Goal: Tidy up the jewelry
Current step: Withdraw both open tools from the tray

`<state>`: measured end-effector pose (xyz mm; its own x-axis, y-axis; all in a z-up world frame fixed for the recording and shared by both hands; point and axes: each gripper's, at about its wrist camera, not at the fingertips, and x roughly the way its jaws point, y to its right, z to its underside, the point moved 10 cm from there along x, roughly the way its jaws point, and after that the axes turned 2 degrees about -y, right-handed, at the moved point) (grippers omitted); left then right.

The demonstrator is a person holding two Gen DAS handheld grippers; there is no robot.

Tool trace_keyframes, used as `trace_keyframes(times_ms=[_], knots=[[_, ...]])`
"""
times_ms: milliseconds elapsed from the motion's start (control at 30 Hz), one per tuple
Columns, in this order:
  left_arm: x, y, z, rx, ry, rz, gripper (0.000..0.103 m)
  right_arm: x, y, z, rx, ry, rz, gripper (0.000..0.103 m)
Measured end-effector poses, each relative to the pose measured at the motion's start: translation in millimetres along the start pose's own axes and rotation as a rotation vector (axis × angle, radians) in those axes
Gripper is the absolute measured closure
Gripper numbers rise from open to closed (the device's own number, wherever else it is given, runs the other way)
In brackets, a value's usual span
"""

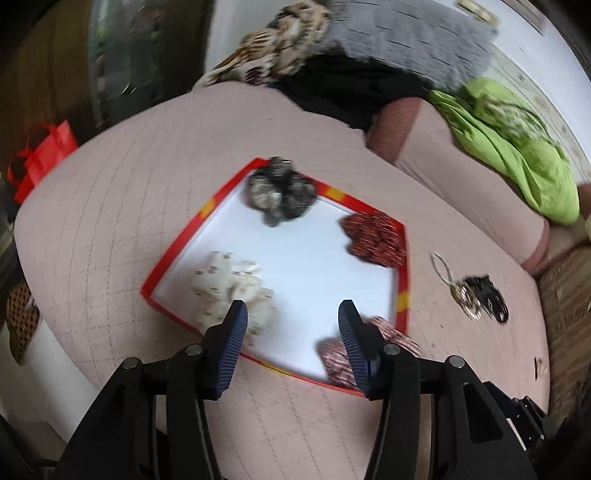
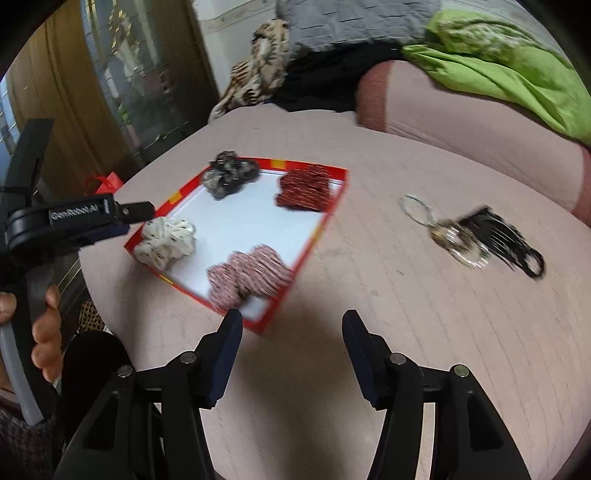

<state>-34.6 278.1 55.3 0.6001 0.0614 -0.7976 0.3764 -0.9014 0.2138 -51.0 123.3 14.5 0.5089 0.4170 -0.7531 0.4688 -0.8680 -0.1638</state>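
A shallow red-rimmed tray (image 1: 173, 254) (image 2: 317, 229) with a white floor lies on the pink quilted bed. Each corner holds a scrunchie: a dark grey one (image 1: 282, 194) (image 2: 231, 177), a dark red one (image 1: 375, 236) (image 2: 304, 188), a cream one (image 1: 232, 288) (image 2: 166, 240) and a pink striped one (image 1: 338, 360) (image 2: 251, 275). My left gripper (image 1: 291, 308) hovers open over the tray's near side, nothing between its fingers. My right gripper (image 2: 291, 317) hangs open just off the tray's near corner, empty. A pile of bangles and black hair ties (image 1: 476, 295) (image 2: 476, 240) lies on the quilt to the right.
The left tool, with a hand (image 2: 44, 332) on its handle, shows at the left of the right wrist view. A green cloth (image 1: 517, 147) (image 2: 498, 62), a grey blanket (image 1: 402, 33) and a patterned cloth (image 1: 280, 48) lie at the back. A red bag (image 1: 44, 155) stands beyond the bed's left edge.
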Motion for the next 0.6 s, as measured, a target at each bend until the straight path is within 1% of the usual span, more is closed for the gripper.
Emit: trace_keyframes(times_ms=[133, 233, 300, 433, 600], knots=[[-12, 36, 9, 0.094, 0.013, 0.000, 0.049, -18, 27, 18, 0.042, 0.014, 0.046, 0.040], [-21, 63, 19, 0.159, 0.016, 0.015, 0.046, -29, 48, 28, 0.096, 0.023, 0.062, 0.040], [-25, 82, 27, 0.205, 0.015, 0.025, 0.042, -36, 62, 34, 0.137, 0.031, 0.074, 0.040], [-30, 115, 43, 0.295, 0.014, 0.036, 0.042, -47, 87, 39, 0.210, 0.049, 0.098, 0.040], [-31, 142, 63, 0.364, -0.003, 0.041, 0.042, -58, 114, 45, 0.283, 0.068, 0.131, 0.039]])
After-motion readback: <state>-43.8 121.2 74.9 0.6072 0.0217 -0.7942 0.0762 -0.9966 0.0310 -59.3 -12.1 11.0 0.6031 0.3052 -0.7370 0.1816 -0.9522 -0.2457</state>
